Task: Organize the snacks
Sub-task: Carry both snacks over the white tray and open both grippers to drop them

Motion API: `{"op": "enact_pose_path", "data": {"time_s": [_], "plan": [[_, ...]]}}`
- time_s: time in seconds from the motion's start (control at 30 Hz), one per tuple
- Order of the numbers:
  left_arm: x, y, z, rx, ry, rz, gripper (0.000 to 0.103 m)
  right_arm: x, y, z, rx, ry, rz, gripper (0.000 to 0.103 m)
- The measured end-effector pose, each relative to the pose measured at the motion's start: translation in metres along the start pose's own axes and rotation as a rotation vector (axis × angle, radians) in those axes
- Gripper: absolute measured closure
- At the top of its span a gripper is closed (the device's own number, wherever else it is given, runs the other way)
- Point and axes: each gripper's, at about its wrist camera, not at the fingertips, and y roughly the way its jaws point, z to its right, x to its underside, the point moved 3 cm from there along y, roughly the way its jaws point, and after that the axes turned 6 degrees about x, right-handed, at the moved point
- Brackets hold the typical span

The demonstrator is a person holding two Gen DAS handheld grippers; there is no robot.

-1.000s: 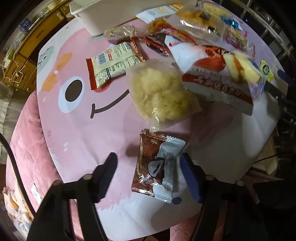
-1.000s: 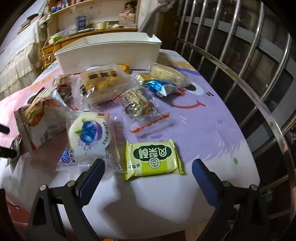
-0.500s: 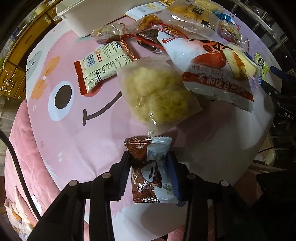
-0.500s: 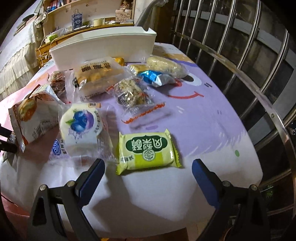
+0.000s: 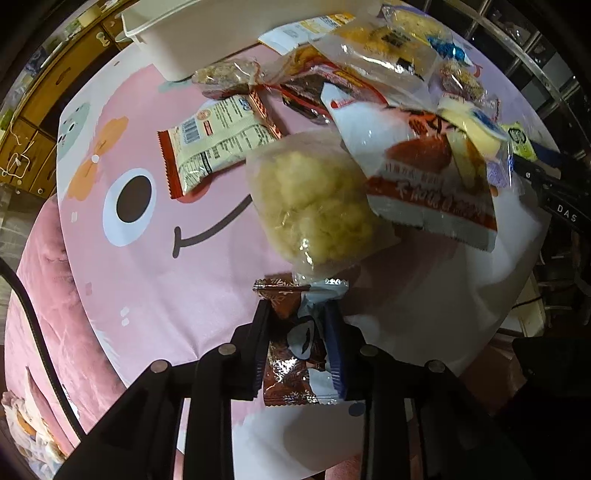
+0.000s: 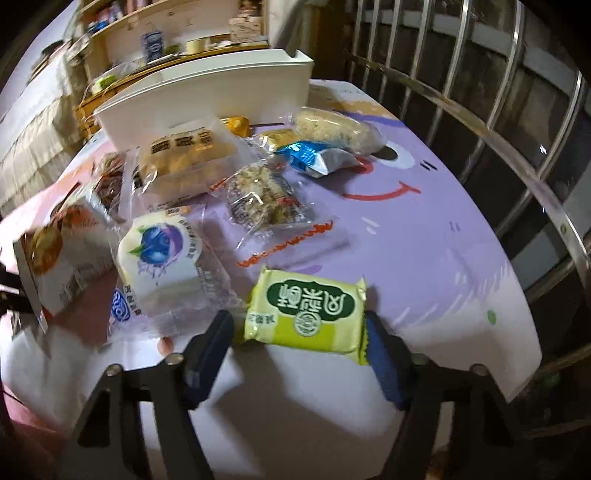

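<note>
My left gripper (image 5: pixel 298 334) is shut on a brown and silver snack packet (image 5: pixel 295 350), squeezing it just above the pink tablecloth. A clear bag of yellow puffs (image 5: pixel 314 206) lies right beyond it. My right gripper (image 6: pixel 299 332) is partly closed, with its jaws on either side of a green and yellow pastry packet (image 6: pixel 308 308) that lies on the purple cloth; the pads sit at its two ends. A white bin (image 6: pixel 207 92) stands at the far side of the table, also in the left wrist view (image 5: pixel 207 33).
Several snack packets crowd the middle: a blueberry bun (image 6: pixel 162 254), a red and white cake bag (image 5: pixel 424 173), a grain bar (image 6: pixel 262 199), a blue foil pack (image 6: pixel 314 157). A metal railing (image 6: pixel 480 122) runs along the right. The table edge is close in front.
My left gripper closed on the brown packet and lifted it slightly. My right gripper moved forward and narrowed around the green packet.
</note>
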Motion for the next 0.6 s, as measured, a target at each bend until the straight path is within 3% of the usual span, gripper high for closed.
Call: {"op": "enact_pose_path", "data": {"time_s": [0.23,0.4,0.6], "plan": [[-0.003,-0.011,-0.009,0.012,-0.047,0.044,0.083,-0.001,-0.001,0.002,0.002,0.056,-0.056,0.048],[-0.003,-0.025,-0.022,0.03,-0.099,0.099,0.09,0.002,-0.004,0.008,-0.009,0.142,-0.105,0.049],[-0.004,-0.038,-0.04,0.057,-0.17,0.154,0.091,0.005,-0.009,0.015,-0.026,0.213,-0.162,0.05]]}}
